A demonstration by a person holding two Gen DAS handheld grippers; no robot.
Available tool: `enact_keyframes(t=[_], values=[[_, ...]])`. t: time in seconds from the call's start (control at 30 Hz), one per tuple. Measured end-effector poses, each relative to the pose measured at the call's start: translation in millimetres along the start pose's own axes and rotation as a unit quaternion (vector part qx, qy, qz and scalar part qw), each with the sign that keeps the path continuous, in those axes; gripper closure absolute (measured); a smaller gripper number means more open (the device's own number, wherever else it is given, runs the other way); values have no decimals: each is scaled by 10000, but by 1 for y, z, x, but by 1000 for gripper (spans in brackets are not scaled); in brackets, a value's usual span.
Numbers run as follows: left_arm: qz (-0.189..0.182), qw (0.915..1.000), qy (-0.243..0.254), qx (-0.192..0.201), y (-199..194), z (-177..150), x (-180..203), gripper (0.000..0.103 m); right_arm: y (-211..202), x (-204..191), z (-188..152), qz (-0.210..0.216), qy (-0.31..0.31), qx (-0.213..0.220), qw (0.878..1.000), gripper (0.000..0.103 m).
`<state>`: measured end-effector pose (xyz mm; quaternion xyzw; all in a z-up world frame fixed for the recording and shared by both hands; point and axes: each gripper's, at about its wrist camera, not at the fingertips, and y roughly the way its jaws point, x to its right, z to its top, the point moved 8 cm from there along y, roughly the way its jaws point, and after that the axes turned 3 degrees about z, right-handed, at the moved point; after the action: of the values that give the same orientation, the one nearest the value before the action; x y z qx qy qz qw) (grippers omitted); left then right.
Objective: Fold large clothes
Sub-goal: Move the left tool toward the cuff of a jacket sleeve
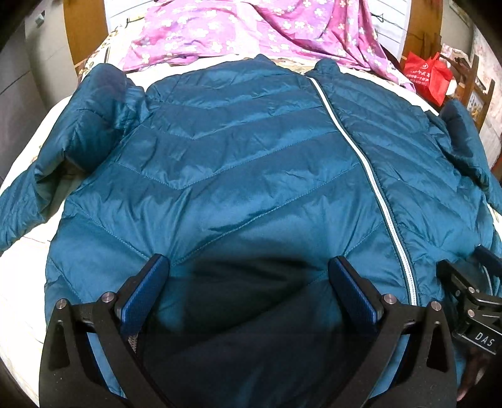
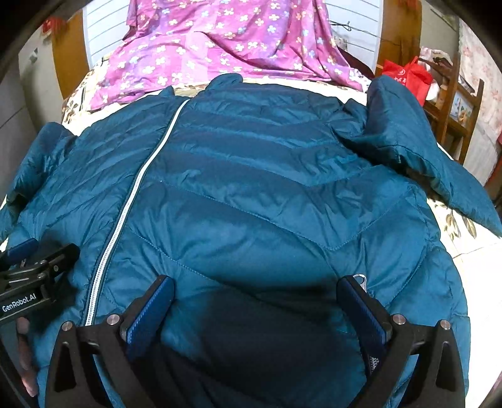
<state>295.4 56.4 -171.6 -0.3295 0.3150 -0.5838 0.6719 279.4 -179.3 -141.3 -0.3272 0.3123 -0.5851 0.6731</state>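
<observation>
A teal quilted puffer jacket [image 1: 238,163] lies flat on the bed, front up, zipped with a white zipper [image 1: 370,175], collar away from me. It also fills the right wrist view [image 2: 266,188], where the zipper [image 2: 131,194] runs left of centre. Both sleeves are bunched at the sides [image 1: 94,119] [image 2: 404,131]. My left gripper [image 1: 248,266] is open over the hem, left of the zipper, holding nothing. My right gripper [image 2: 257,288] is open over the hem, right of the zipper, near a pocket zipper pull [image 2: 360,278]. Each gripper shows in the other's view [image 1: 470,292] [image 2: 34,270].
A pink flowered quilt [image 1: 251,28] lies beyond the collar at the head of the bed. The bed has a pale floral sheet [image 2: 461,226]. A red bag [image 1: 429,75] sits on a wooden chair [image 2: 455,103] at the right. A wooden headboard stands behind.
</observation>
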Motion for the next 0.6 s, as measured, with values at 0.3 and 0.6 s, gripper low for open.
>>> enact_keyframes(t=[0.3, 0.6], values=[[-20, 10000, 1, -17, 1, 0, -1, 0, 2, -1, 1, -39, -44, -25, 10000, 0], [-94, 10000, 3, -21, 0, 0, -2, 0, 2, -2, 1, 5, -19, -19, 10000, 0]])
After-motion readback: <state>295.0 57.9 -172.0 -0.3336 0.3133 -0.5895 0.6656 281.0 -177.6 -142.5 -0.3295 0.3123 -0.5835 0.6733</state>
